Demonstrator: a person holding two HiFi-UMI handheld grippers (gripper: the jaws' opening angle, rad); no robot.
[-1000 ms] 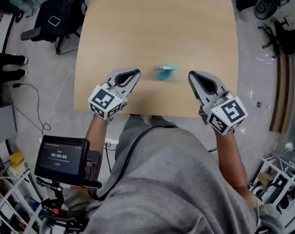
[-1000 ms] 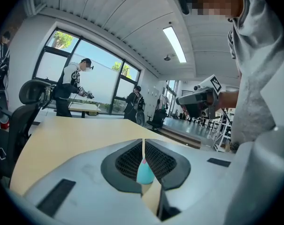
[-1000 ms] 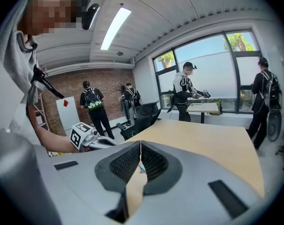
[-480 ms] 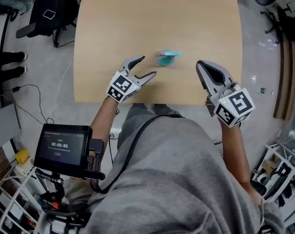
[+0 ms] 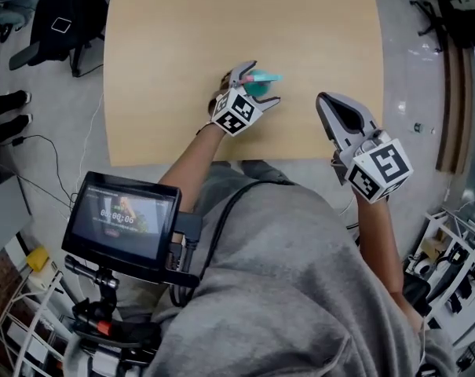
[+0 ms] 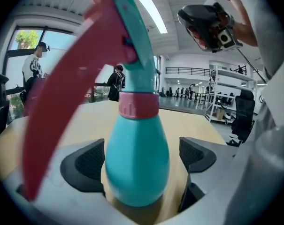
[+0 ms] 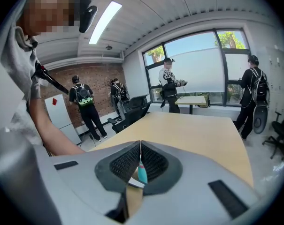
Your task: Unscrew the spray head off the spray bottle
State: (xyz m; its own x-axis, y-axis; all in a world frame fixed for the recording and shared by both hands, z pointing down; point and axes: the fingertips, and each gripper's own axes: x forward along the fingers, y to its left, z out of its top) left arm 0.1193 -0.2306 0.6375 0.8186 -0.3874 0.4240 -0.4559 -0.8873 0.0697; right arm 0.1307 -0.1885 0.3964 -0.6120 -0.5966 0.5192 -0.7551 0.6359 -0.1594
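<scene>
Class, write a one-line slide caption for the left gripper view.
Opening left tongs straddle the upright teal bottle on the table.

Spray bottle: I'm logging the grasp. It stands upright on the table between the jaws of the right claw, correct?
Wrong claw: the left gripper view shows the spray bottle upright on the table between the jaws of the left claw, which are opening and not pressing it.

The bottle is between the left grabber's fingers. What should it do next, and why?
Probably close the left gripper on the bottle. Its jaws are opening and stand either side of it without touching, so nothing holds it steady for twisting the spray head. The right gripper is shut, off to the side.
</scene>
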